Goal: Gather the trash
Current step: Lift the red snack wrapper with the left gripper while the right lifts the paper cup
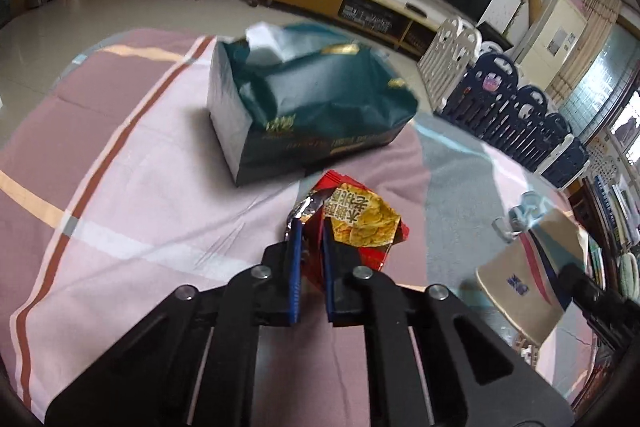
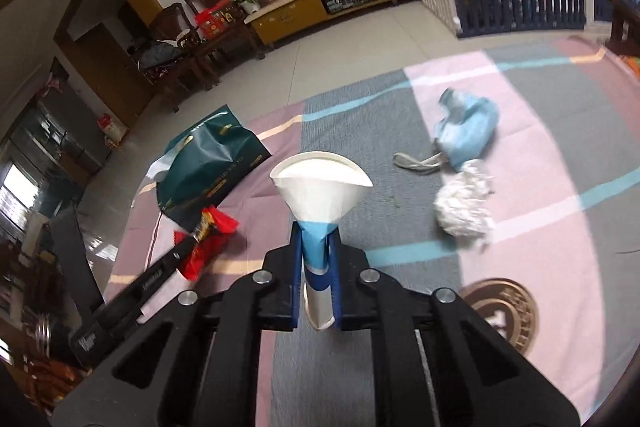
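My left gripper (image 1: 311, 227) is shut on a crumpled red and gold snack wrapper (image 1: 360, 223), held just above the checked tablecloth (image 1: 140, 187). Beyond it stands an open dark green paper bag (image 1: 304, 111). My right gripper (image 2: 315, 233) is shut on a flattened white and blue paper cup (image 2: 320, 187), whose mouth fans out past the fingertips. In the right wrist view the green bag (image 2: 208, 163) lies at the left, with the red wrapper (image 2: 208, 239) and the left gripper's finger beside it.
A blue face mask (image 2: 468, 131) and a white crumpled tissue (image 2: 464, 211) lie on the cloth to the right. A round brown coaster (image 2: 504, 311) sits near the right gripper. A low TV cabinet (image 1: 360, 3), wooden chairs and a blue and white playpen fence (image 1: 512, 115) stand beyond.
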The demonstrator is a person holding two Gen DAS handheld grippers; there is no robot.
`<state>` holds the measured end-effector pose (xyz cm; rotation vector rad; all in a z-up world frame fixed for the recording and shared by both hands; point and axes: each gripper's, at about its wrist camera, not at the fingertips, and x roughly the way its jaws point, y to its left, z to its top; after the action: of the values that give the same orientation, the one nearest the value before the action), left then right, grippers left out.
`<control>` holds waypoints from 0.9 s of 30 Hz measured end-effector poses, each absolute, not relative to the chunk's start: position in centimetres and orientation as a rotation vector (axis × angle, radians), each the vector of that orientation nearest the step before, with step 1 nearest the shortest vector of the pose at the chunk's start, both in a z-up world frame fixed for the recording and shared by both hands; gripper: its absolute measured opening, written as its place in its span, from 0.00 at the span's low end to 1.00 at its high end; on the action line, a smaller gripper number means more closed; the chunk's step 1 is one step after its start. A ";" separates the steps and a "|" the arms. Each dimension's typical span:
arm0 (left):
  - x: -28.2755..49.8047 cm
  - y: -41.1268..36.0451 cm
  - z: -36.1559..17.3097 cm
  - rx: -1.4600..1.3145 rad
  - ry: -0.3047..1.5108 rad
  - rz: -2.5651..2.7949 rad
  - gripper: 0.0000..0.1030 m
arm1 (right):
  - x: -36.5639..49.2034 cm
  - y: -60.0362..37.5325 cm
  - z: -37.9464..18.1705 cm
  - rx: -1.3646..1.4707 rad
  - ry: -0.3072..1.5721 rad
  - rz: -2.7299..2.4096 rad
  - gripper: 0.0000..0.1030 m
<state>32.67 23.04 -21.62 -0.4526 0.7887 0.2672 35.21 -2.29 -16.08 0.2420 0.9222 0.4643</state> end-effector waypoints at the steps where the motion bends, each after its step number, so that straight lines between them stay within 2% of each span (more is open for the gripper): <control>1: 32.0 22.5 -20.8 -0.443 0.765 0.268 0.10 | 34.0 -2.8 -15.5 0.226 0.908 0.465 0.12; 8: 23.0 16.2 -15.2 -0.341 0.658 0.289 0.10 | 25.3 -7.6 -12.3 0.092 0.828 0.419 0.12; 15: 15.1 9.8 -13.1 -0.254 0.727 0.262 0.10 | 19.7 -12.1 -11.6 0.093 0.850 0.358 0.12; 27: 9.0 6.7 -9.2 -0.203 0.687 0.197 0.10 | 15.2 -13.5 -9.0 0.094 0.795 0.320 0.12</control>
<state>8.96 6.66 -9.22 -0.2034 0.6867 0.1974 15.19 -13.54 -8.97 0.0945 0.7947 0.3195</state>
